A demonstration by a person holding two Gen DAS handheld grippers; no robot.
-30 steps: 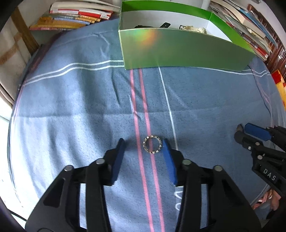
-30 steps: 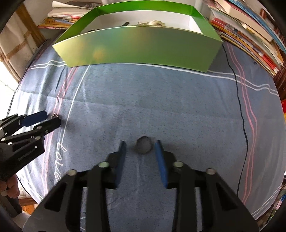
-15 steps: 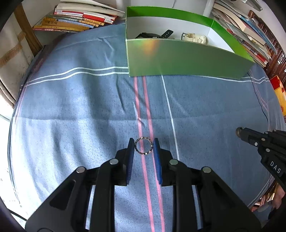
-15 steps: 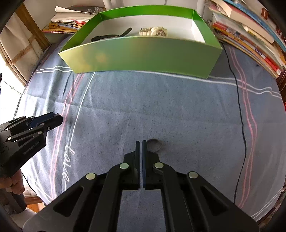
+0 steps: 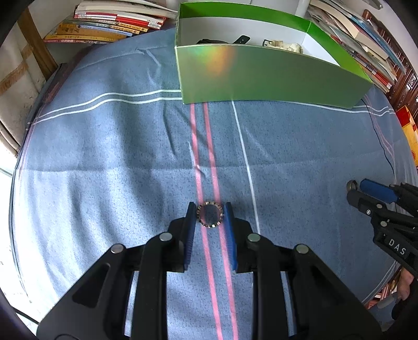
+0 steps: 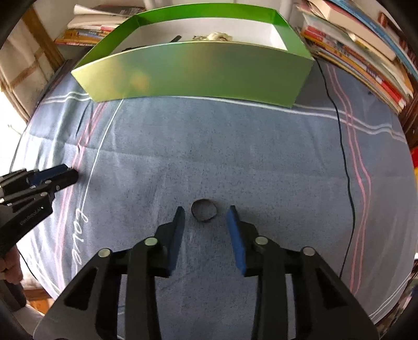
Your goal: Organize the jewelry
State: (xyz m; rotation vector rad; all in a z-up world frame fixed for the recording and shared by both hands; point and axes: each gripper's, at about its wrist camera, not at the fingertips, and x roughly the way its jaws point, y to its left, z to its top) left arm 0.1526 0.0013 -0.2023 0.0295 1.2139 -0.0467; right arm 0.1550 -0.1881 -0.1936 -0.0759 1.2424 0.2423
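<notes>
A studded metal ring (image 5: 209,216) is pinched between the blue pads of my left gripper (image 5: 209,215), over the pink stripes of the blue cloth. A plain dark ring (image 6: 204,210) lies on the cloth between the spread fingers of my right gripper (image 6: 205,212), which is open and apart from it. The dark ring also shows in the left wrist view (image 5: 352,185) beside the right gripper's fingertips (image 5: 373,187). A green box (image 5: 263,75) stands at the far side with a dark strap (image 5: 222,41) and a pale bracelet (image 5: 283,45) inside.
Stacks of books (image 5: 109,23) line the back left, and more books (image 6: 360,52) stand at the right. A thin black cable (image 6: 344,167) runs down the cloth's right side. The left gripper (image 6: 39,180) shows at the left edge of the right wrist view.
My left gripper closed on the studded ring and holds it. My right gripper shut beside the dark ring half a second ago and has now opened around it.
</notes>
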